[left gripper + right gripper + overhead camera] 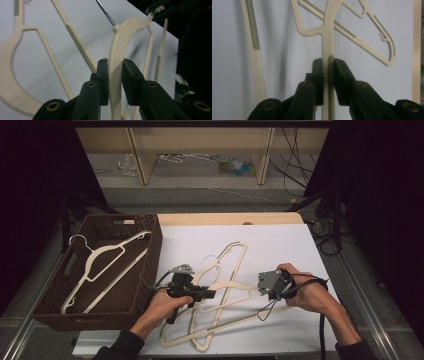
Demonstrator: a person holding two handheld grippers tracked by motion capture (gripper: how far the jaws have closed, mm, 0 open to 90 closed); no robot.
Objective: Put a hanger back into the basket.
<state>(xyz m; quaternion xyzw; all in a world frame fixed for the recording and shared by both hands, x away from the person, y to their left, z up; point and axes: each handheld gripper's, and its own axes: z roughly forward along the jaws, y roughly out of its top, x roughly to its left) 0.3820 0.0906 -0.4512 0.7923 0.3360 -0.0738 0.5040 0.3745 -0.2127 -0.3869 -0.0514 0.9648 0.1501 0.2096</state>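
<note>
So, both grippers clamped on one hanger (235, 292) over the table (280, 245).
Left gripper (212, 294) pinches one shoulder, right gripper (259, 290) the other; long axis runs left-right between them, hook pointing away from the person.

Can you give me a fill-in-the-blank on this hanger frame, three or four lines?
1. Both grippers are shut on the same cream ____, the upper one of the two on the white table.
2. The basket at the table's left holds ____ hanger.
3. The left gripper clamps a shoulder of the held hanger, close below its metal ____.
4. In the right gripper view, the right gripper has a ribbed grey ____ strip between its fingers.

Missing words: hanger; one; hook; grip
</note>
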